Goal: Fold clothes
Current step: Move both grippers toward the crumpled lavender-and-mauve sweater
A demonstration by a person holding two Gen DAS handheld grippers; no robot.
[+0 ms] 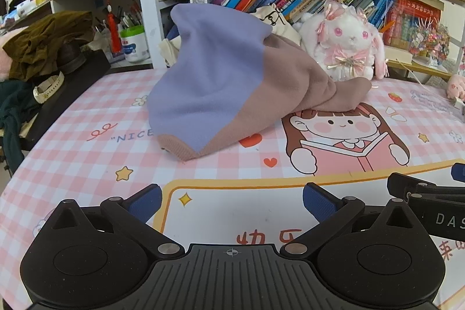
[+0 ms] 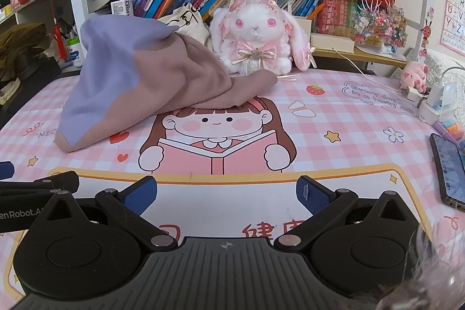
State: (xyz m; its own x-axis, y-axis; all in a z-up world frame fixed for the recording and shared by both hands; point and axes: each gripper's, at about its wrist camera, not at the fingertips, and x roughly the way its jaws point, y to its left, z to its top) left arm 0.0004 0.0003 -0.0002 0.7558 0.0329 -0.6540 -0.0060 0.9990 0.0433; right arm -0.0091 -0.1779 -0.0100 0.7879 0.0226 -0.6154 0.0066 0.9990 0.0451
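Lilac and dusty-brown fleece, that's the two-tone soft knit garment (image 1: 215,83) sitting in a slumped heap on the far left part of the pink checked cartoon desk mat (image 1: 87,118). It's propped up against stuff behind it, so it stands up like a little tent rather than lying flat, with a ribbed brown cuff (image 1: 177,145) poking out at the near left corner and a brown flap trailing off to the right toward the white and pink plush bunny (image 2: 255,39).

Both tools are empty right now. The left gripper (image 1: 231,201) hangs over the near edge of the mat with its blue pads spread wide, nothing between them. Same for the right gripper (image 2: 226,193), spread wide, just to the right of the other one and well short of the cloth.

My take: folding hasn't really started, the thing needs flattening first. I'd go for two separate corners, left tongs on the ribbed cuff and right tongs on that trailing brown flap, pinch only one layer, then pull apart and toward the near side so it spreads out. Watch the bunny and the black smartphone (image 2: 449,170) at the right edge, dragging fabric could easily snag or knock them.
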